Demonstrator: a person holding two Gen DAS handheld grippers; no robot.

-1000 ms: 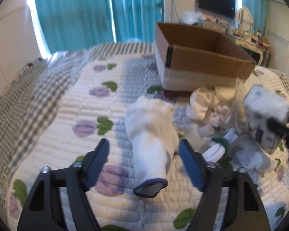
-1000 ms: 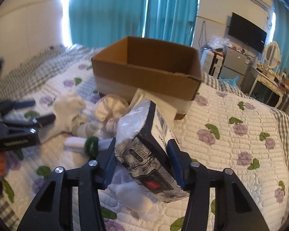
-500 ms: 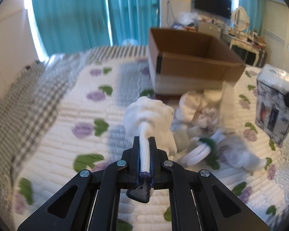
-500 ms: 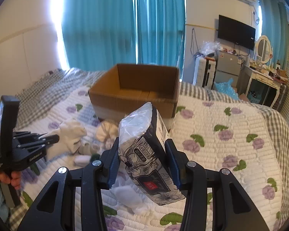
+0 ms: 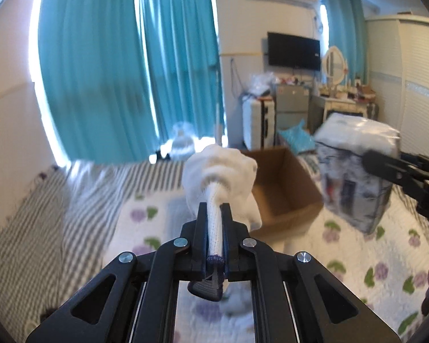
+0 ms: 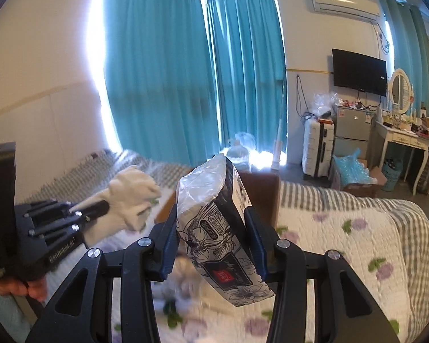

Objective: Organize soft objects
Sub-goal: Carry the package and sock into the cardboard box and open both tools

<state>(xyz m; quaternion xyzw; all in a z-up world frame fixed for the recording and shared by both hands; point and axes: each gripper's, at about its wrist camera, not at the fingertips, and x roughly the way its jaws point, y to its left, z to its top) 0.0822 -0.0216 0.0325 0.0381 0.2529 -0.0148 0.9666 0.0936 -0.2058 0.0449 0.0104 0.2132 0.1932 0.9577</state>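
Both loads are riding above the bed: left gripper [image 5: 214,223] fingers pinching the white sock [image 5: 218,171] at center frame, right gripper [image 6: 213,234] clamping the tissue pack [image 6: 220,225]; I'd be keeping both squeezes firm w/ the cardboard box [image 5: 283,188] centered before letting go.

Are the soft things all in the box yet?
Not yet. The cardboard box looks empty. The left gripper holds a white glove, the right gripper a tissue pack. More soft items lie blurred on the bed.
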